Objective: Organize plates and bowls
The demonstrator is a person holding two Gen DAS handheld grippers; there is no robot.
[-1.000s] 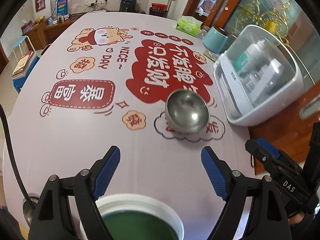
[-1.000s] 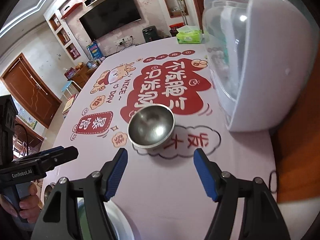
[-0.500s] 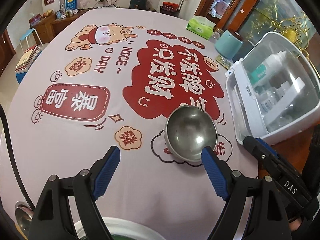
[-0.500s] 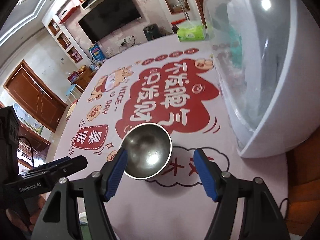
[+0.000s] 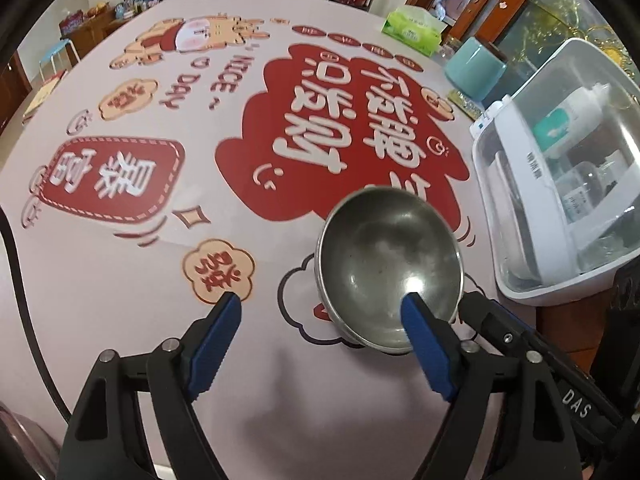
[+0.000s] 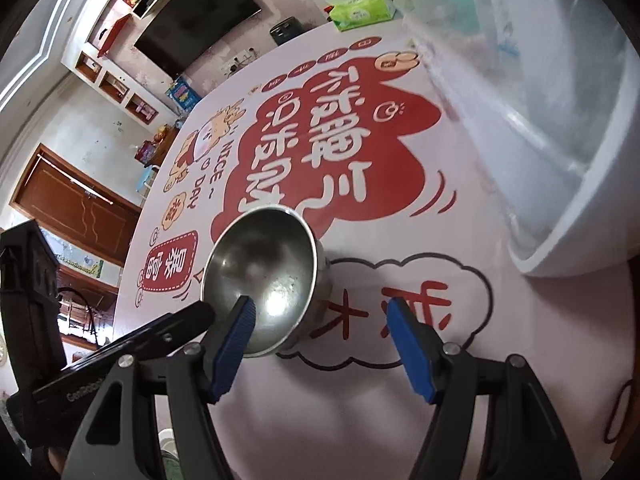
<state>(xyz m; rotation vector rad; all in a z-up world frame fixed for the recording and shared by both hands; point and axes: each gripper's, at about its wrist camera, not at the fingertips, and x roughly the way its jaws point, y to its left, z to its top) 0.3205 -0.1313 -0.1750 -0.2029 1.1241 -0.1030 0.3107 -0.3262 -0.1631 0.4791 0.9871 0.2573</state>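
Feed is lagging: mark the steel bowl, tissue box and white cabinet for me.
steel bowl point(image 5: 384, 264), left wrist view, inner wall.
tissue box point(image 5: 414, 30), left wrist view, green top.
white cabinet point(image 5: 520, 216), left wrist view, white front frame.

Bowl point(image 5: 388, 268) left of sterilizer point(image 5: 560, 200)

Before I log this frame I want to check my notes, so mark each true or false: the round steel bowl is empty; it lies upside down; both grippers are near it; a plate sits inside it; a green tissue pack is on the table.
1. The round steel bowl is empty: true.
2. It lies upside down: false, it stands upright on the printed pink tablecloth.
3. Both grippers are near it: true; left gripper, jaws closing, and right gripper each have one fingertip at its rim.
4. A plate sits inside it: false, nothing does.
5. A green tissue pack is on the table: true.
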